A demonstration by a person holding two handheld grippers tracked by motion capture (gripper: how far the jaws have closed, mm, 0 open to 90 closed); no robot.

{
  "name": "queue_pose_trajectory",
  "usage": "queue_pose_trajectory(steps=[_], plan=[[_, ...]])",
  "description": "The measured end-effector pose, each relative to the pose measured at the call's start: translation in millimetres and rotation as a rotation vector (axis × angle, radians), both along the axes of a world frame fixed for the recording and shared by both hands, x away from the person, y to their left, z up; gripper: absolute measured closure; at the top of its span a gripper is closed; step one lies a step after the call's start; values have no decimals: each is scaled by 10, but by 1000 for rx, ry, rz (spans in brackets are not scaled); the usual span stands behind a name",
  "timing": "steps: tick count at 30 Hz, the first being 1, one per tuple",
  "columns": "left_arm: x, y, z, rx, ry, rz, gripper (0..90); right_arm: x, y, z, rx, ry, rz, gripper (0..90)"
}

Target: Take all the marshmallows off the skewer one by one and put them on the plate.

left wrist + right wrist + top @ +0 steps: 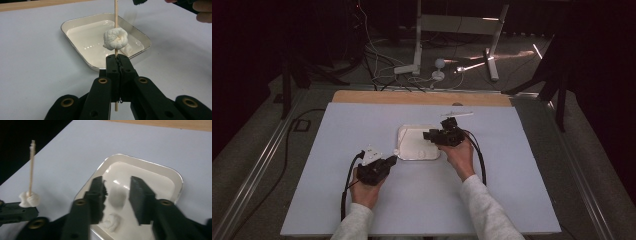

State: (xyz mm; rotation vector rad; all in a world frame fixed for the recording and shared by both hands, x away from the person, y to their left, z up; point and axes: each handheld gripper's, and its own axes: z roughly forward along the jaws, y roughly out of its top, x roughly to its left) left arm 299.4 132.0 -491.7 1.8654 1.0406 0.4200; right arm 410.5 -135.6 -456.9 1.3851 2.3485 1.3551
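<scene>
My left gripper (117,58) is shut on a thin wooden skewer (115,15) that stands upright. One white marshmallow (115,38) is threaded on it just above the jaws. In the high view this gripper (392,159) sits at the near left corner of the white tray (408,132). My right gripper (117,186) hangs open over the tray (172,173), coming in from the tray's right side (428,135). A blurred marshmallow (117,196) shows in the gap between its jaws, and I cannot tell whether they touch it. Another marshmallow (112,222) lies in the tray nearer the camera.
The tray rests mid-table on a pale sheet (337,135). A slim white object (457,114) lies behind the tray near the far edge. A wooden strip (377,97) borders the table's back. Beyond it, cables and stand legs (417,60) cover the floor.
</scene>
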Motion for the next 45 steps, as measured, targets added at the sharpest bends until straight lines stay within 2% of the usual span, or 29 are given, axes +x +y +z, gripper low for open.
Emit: queue_pose_trajectory(steps=[7,16,23,27,29,31,32,34,37,39,42,43,45], plan=[[3,9,7,-8,-6,6,894,-35,8,7,19,-3,13,424],[-3,9,19,-18,-15,7,892,-199,133,53,83,-3,97,390],[-11,-17,25,-21,-24,-12,891,-378,385,36,155,17,216,452],[-15,-32,27,-21,-28,-28,891,-410,512,-14,165,34,247,496],[-16,-38,28,-19,-30,-35,891,-414,554,-39,173,51,259,549],[-15,-42,28,-19,-29,-39,890,-414,582,-57,170,64,273,651],[-13,-45,24,-17,-28,-40,888,-418,594,-62,162,58,273,701],[-3,-38,20,-22,-18,-49,868,-428,592,-46,157,40,267,740],[23,-41,-16,1,17,-56,863,-424,567,-20,169,27,254,749],[31,-46,-26,8,25,-62,872,-418,536,9,179,17,242,753],[10,-81,-2,27,6,-66,892,-419,519,22,178,15,244,732],[2,-85,9,19,-5,-66,895,-418,533,5,195,33,251,620],[-6,-90,28,10,-19,-63,896,-420,547,-7,195,40,254,609]])
